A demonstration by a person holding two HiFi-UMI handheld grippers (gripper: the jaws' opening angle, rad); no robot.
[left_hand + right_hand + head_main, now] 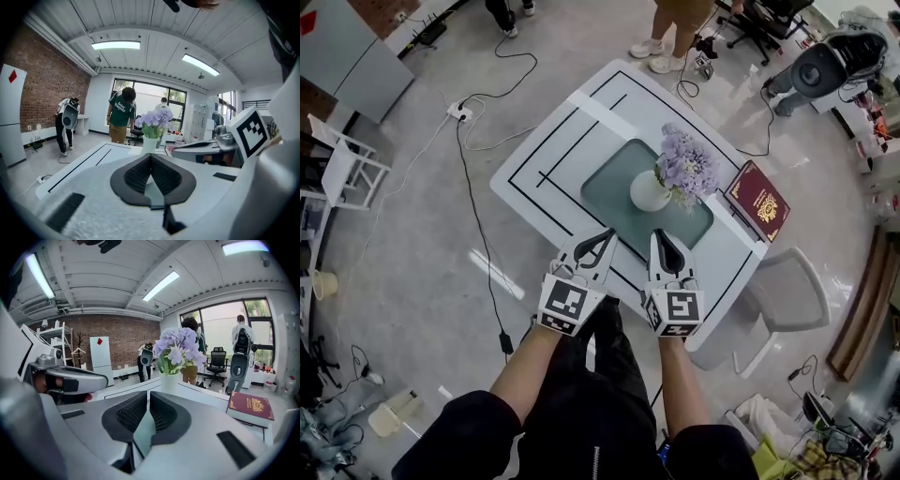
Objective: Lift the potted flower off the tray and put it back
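Your left gripper (602, 234) has its jaws pressed together at the tips with nothing between them, and it sits just short of the tray's (619, 183) near edge. Your right gripper (661, 234) is closed the same way and also empty. Its tip looks to reach over the near corner of the tray, though the steep head view makes that hard to confirm. The two grippers lie side by side, close but not touching, both aimed toward the tray.

The potted flower (650, 191) stands upright on the tray, on its right half: a round white pot with lavender blooms leaning toward the tray's far right side. In both gripper views it stands straight ahead, beyond the closed tips and well apart from them.

The tray lies in the middle of a white table (553, 141) marked with black lines. A maroon book (757, 200) lies flat on the table just right of the tray. A pale chair (792, 295) stands on the floor, nearer you and to the tray's right.
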